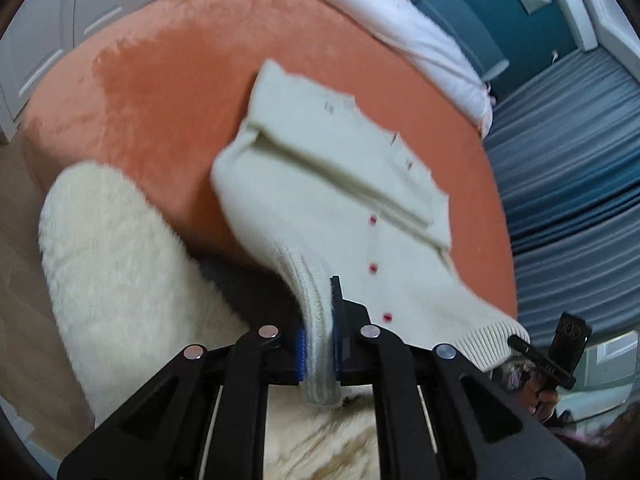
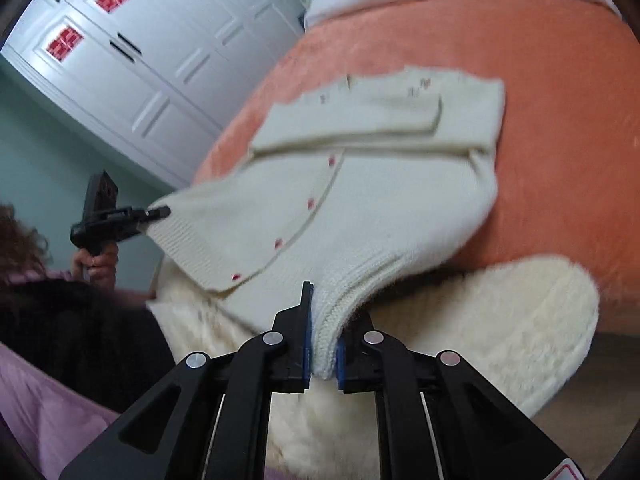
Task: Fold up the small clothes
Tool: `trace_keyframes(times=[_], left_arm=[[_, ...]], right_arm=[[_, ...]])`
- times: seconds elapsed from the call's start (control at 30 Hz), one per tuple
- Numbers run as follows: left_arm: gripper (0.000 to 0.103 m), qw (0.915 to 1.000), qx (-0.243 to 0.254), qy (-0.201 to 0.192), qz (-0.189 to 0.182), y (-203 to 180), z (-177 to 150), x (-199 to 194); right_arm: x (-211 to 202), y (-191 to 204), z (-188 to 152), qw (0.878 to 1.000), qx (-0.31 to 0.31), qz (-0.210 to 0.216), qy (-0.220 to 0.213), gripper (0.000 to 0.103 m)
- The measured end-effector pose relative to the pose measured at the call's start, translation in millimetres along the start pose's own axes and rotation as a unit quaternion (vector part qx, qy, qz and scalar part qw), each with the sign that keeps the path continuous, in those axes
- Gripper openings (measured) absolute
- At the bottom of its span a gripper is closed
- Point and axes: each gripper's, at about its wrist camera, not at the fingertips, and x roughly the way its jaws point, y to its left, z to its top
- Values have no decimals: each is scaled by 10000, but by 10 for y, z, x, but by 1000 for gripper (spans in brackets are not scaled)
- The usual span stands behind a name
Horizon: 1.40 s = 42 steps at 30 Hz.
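A small cream knit cardigan [image 1: 332, 208] with red buttons lies partly on an orange bed cover [image 1: 168, 92], its sleeves folded across the upper part. My left gripper [image 1: 319, 344] is shut on one corner of its ribbed hem, lifted off the bed. My right gripper [image 2: 323, 344] is shut on the other corner of the cardigan's [image 2: 360, 184] hem. Each gripper shows in the other's view: the right gripper [image 1: 520, 346] at the hem's right corner, the left gripper [image 2: 160, 213] at its left corner.
A fluffy cream cushion [image 1: 108, 264] lies below the bed edge, under the lifted hem; it also shows in the right wrist view [image 2: 500, 332]. White bedding [image 1: 420, 36] lies at the far end of the orange cover [image 2: 560, 120]. White wardrobe doors [image 2: 152, 52] stand behind.
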Motion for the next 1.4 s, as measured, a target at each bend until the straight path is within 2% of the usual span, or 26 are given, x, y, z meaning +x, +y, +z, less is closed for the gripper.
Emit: trace_keyframes(times=[0.1,0.17,0.23,0.3,0.33,0.37,0.4,0.43,0.47,0.5,0.53,0.57,0.6,0.73,0.87,0.93,1.03,1.17,1.2,1.23,1.27,1.3,1.33,1.37,1.4], left_arm=[[9,9976,-119,-675,-77,-54,639,277],[9,9958,-274,-870,-30,9,999,657],[14,9950,-349,-890,275,54,1261,1103],[16,9934,-480,-776,701,212,1357,1481],[23,9904,-601,-690,1038,305,1383,1642],[24,9891,-709,-664,1111,347,1392,1718],[26,9893,-815,-745,959,403,1371,1688],[37,9894,-845,-881,787,438,1340,1599],[48,9882,-825,-1088,697,462,1297,1487],[71,9856,-777,-1311,737,452,1238,1366],[80,9829,-659,-1562,719,439,1146,1251],[82,9818,-486,-1719,637,429,1110,1186],[86,9826,-271,-1722,636,401,1088,1165],[87,9879,484,-1193,860,265,1107,1434],[87,9835,1151,-897,1070,136,1124,1730],[87,9802,1382,-890,1108,104,1070,1686],[87,9779,1446,-902,1214,109,1072,1673],[87,9861,1057,-795,1004,126,1310,1825],[86,9896,894,-667,909,147,1393,1912],[78,9921,719,-509,890,169,1459,2001],[67,9938,617,-388,836,182,1511,2081],[32,9942,608,-279,837,178,1543,2139],[8,9942,625,-189,855,169,1565,2162],[7,9953,568,-294,727,156,1574,2090],[7,9960,527,-468,544,136,1576,1976]], right_arm=[[-42,-296,533,9932,245,91,-1135,9],[178,-640,789,9838,657,119,-1666,9],[599,-1012,939,9753,1328,94,-1761,10],[1037,-1242,1022,9694,1789,-514,-1598,13],[1214,-1311,1008,9653,1978,-786,-1511,16],[1310,-1344,989,9607,2153,-950,-1472,16],[1333,-1341,951,9554,2316,-961,-1561,17],[1274,-1367,906,9519,2376,-887,-1722,24],[1208,-1314,860,9487,2355,-897,-1910,43],[1127,-1240,809,9457,2279,-1031,-2074,55],[1050,-1171,762,9431,2157,-1226,-2214,72],[974,-1124,710,9422,2005,-1357,-2316,74],[949,-1101,698,9443,1853,-1417,-2320,74],[1121,-1152,788,9543,1520,-1835,-1806,74],[1386,-1258,989,9573,1341,-2078,-1498,74],[1464,-1259,1052,9574,1264,-2221,-1346,74],[1463,-1231,1049,9617,1170,-2079,-1353,75],[1562,-1362,1157,9639,1395,-1950,-1160,75],[1587,-1412,1193,9634,1508,-1890,-1162,75],[1611,-1432,1239,9618,1637,-1866,-1158,75],[1623,-1459,1266,9615,1756,-1780,-1141,62],[1613,-1457,1286,9627,1797,-1647,-1172,43],[1588,-1411,1295,9643,1760,-1592,-1176,9],[1533,-1333,1295,9657,1666,-1583,-1209,9],[1414,-1237,1298,9667,1548,-1422,-1460,8]])
